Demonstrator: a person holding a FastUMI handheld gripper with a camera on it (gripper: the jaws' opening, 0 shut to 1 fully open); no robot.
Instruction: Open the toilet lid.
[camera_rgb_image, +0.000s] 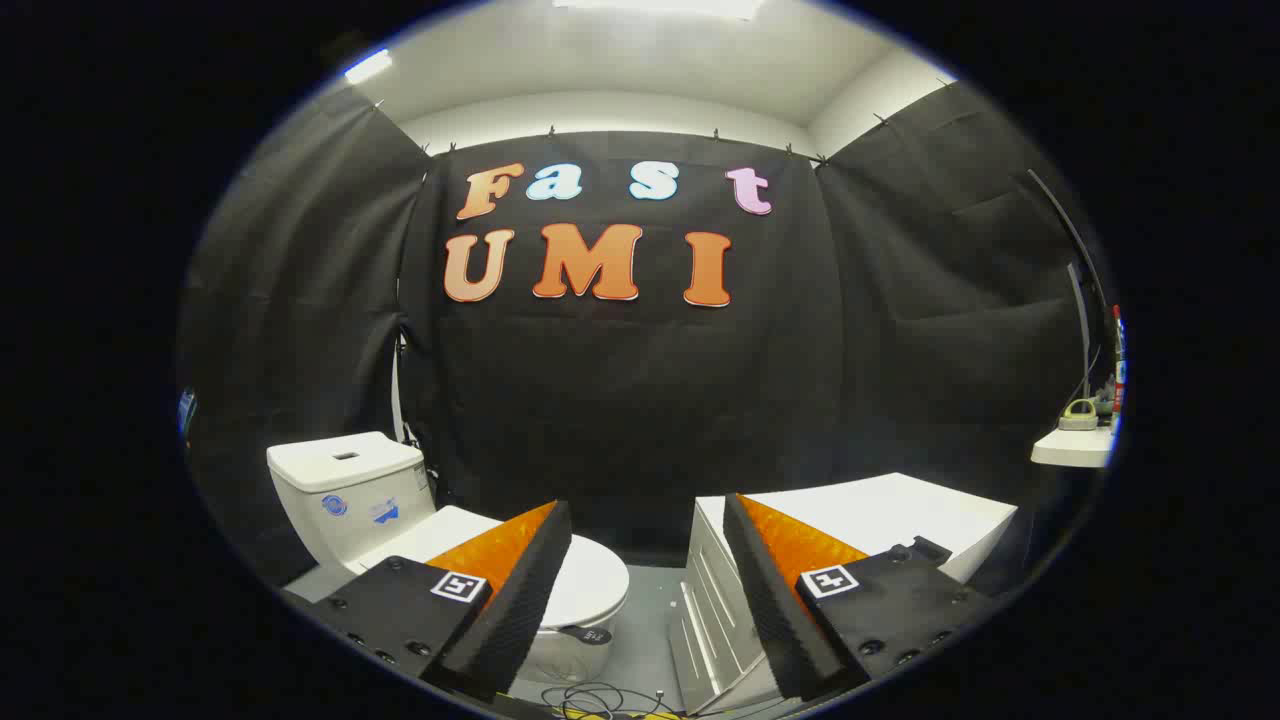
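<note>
The gripper (648, 590) stands with its two fingers spread wide apart and nothing between them, the left finger (505, 600) and the right finger (785, 610) both showing their dark ridged pads and orange backs. Beyond the left finger, and partly hidden behind it, sits the toilet (350, 495), with its white tank rising against the black cloth wall. The toilet lid (590, 585) lies flat down over the bowl, closed, with a small dark tab (585, 634) at its front edge. The fingers are well apart from it and touch nothing. Beyond the right finger stands a white cabinet (870, 515), and between toilet and cabinet runs a strip of grey floor (650, 600) with some loose cables (590, 698) lying near the fingers. By this showing the task has not begun: the approach to the lid, a hold at its front edge and the lift upward toward the tank are all left to do.
</note>
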